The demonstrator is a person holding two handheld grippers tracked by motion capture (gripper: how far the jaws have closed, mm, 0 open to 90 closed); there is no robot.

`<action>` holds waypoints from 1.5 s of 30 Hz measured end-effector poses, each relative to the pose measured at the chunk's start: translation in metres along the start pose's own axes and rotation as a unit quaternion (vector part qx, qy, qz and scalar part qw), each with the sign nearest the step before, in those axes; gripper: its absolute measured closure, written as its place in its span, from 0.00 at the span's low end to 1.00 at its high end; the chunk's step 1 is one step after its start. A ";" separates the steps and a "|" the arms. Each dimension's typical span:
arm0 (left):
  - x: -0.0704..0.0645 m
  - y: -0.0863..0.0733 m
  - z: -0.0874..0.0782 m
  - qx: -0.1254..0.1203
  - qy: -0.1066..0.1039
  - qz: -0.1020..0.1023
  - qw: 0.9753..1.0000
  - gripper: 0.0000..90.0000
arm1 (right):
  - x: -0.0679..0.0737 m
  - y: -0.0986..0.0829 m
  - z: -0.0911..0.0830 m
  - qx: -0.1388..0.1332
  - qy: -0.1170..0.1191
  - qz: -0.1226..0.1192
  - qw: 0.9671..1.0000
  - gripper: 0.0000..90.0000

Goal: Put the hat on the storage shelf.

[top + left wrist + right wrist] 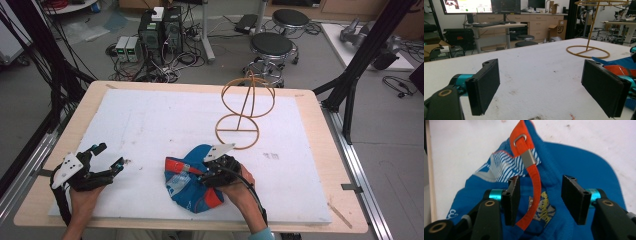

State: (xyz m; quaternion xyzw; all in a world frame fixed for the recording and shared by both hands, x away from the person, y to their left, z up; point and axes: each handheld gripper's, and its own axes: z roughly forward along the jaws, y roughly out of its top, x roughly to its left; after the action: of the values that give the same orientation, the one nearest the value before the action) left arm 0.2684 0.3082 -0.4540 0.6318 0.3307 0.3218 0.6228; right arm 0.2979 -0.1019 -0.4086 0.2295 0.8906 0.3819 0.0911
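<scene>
A blue cap (192, 180) with an orange strap and striped panel lies crumpled on the white mat near the front edge. My right gripper (207, 172) hovers just over it, open; in the right gripper view its jaws straddle the orange strap (534, 185) with its metal buckle (527, 157), a gap on each side. My left gripper (107, 162) rests open at the front left, well apart from the cap. In the left gripper view its pads (485, 87) stand wide over bare mat, with the cap (621, 66) at the right edge.
A yellow wire stand (245, 107) of rings on a circular base rises right of the mat's middle, just behind the cap. The white mat (150, 120) covers a wooden table (320, 150). Stools, computers and cables stand on the floor beyond.
</scene>
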 end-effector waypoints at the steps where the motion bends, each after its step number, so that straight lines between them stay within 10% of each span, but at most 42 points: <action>1: 0.000 0.000 0.000 0.001 0.000 0.000 1.000 0.17 | 0.000 0.000 0.000 0.003 0.001 0.000 1.000 0.57; 12: 0.000 0.000 0.000 0.000 0.000 -0.001 1.000 0.17 | 0.000 -0.006 0.007 0.037 0.016 0.024 0.999 0.57; 31: 0.000 0.000 0.000 0.000 0.000 -0.002 1.000 0.17 | -0.001 -0.011 0.011 0.064 0.042 0.044 0.996 0.96; 45: 0.000 0.000 0.000 0.000 0.000 -0.002 1.000 0.17 | 0.002 -0.005 -0.007 -0.026 0.032 0.007 0.999 0.98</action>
State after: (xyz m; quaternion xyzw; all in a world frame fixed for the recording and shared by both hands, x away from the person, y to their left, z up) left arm 0.2687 0.3083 -0.4540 0.6311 0.3316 0.3206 0.6237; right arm 0.2918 -0.1083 -0.4077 0.2208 0.8811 0.4130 0.0656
